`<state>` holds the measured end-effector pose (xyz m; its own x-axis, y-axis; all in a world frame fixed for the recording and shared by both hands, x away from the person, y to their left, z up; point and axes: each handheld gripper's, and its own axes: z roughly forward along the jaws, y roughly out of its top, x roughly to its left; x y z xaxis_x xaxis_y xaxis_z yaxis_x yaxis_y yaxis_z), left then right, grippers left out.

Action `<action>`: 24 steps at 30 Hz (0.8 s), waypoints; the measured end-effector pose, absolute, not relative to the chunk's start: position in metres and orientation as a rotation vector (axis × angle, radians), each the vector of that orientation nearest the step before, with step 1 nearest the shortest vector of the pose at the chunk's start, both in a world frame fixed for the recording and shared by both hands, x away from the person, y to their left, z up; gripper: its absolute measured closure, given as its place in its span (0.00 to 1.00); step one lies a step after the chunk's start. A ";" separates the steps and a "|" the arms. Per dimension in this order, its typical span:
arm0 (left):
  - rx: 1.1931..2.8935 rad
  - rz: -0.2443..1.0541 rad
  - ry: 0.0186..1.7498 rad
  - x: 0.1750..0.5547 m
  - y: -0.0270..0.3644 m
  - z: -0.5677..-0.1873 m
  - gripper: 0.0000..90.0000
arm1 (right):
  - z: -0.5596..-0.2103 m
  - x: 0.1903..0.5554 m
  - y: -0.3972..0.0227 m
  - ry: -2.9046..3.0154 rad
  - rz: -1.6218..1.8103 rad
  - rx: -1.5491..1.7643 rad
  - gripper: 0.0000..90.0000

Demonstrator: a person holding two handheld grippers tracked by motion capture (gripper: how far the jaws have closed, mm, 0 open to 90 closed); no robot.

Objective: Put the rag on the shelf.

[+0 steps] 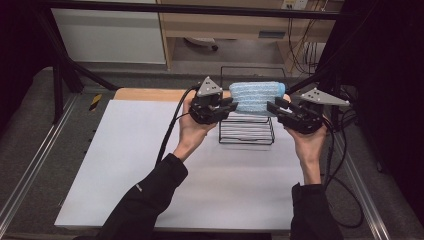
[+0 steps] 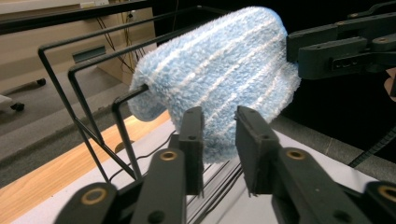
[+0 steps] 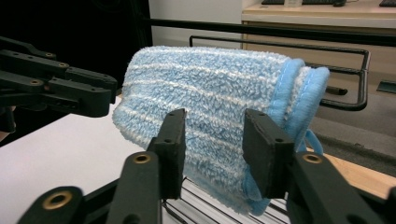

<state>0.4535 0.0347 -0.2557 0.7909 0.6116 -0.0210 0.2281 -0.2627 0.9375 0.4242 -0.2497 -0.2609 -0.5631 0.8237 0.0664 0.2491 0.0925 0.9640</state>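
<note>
A fluffy light-blue towel with white stripes (image 1: 257, 96) hangs folded over the top bars of a black wire rack (image 1: 246, 135) at the far middle of the table. My left gripper (image 1: 232, 106) is at the towel's left end and my right gripper (image 1: 274, 106) at its right end, both pointing inward. In the left gripper view the jaws (image 2: 219, 116) stand apart just in front of the towel (image 2: 219, 74), not pressing it. The right gripper view shows the same: the jaws (image 3: 212, 119) are spread, with the towel (image 3: 210, 93) just beyond them.
The rack stands on a white sheet (image 1: 150, 165) that covers the table; a wooden strip (image 1: 145, 94) shows at its far edge. Metal rails run down both sides. Black frame posts rise at the back corners. Cables trail from both grippers.
</note>
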 end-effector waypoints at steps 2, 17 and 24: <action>1.838 0.429 0.643 0.452 0.038 -0.253 0.74 | -0.259 0.424 -0.249 1.873 1.492 1.050 0.62; 1.889 0.423 0.657 0.432 0.088 -0.256 0.35 | -0.250 0.405 -0.246 1.900 1.520 1.020 0.22; 1.903 0.432 0.705 0.419 0.127 -0.280 0.23 | -0.258 0.391 -0.246 1.917 1.506 1.022 0.09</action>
<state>0.4193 0.1266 -0.2799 0.7646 0.6444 -0.0137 0.2795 -0.3124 0.9079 0.3915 -0.2463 -0.2579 -0.5979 0.7988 0.0674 0.2544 0.1094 0.9609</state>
